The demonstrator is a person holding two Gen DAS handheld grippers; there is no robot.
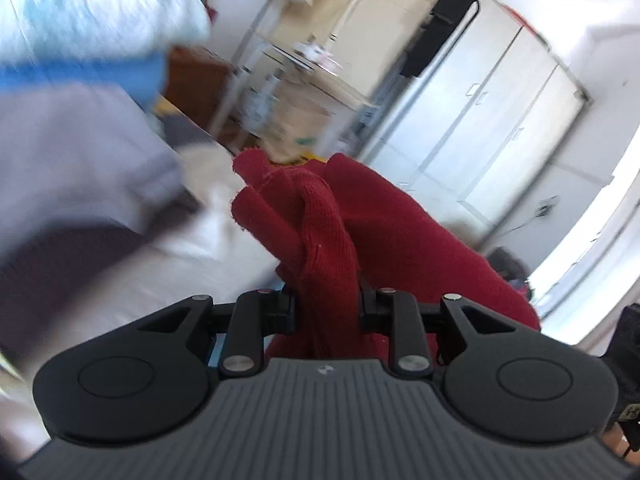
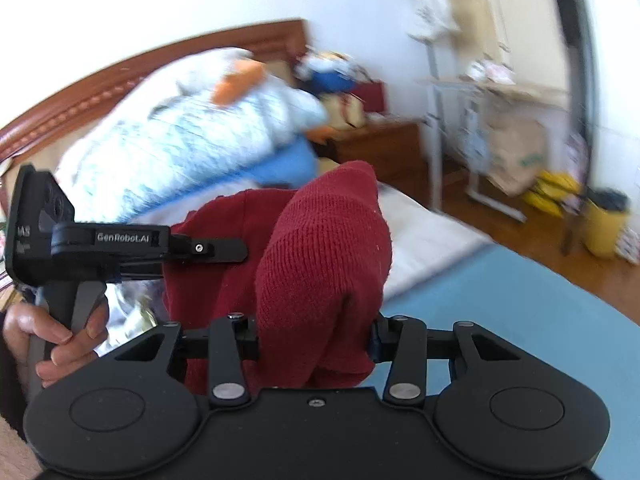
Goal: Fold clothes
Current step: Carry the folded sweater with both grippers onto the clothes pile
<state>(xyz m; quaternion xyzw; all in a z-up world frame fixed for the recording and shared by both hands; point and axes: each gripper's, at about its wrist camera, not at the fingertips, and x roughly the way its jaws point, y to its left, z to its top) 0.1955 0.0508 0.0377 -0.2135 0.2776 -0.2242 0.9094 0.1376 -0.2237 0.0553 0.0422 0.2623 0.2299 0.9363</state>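
A dark red knitted garment (image 1: 384,224) is held up off the bed, bunched into thick folds. In the left wrist view my left gripper (image 1: 328,280) is shut on a rope-like fold of it, and the cloth hides the fingertips. In the right wrist view the same red garment (image 2: 324,240) bulges up between the jaws of my right gripper (image 2: 316,320), which is shut on a thick wad of it. My left gripper (image 2: 232,252) also shows there from the side, at the left. It is clamped on the cloth's far edge, and a person's hand (image 2: 60,336) holds its grip.
Below lies a bed with a white sheet (image 2: 424,232) and a blue cover (image 2: 500,320). A pale blue quilt pile (image 2: 192,140) sits against the wooden headboard (image 2: 80,108). A nightstand (image 2: 380,144), a metal rack (image 2: 440,120), a yellow bin (image 2: 604,228) and white wardrobes (image 1: 480,120) stand beyond.
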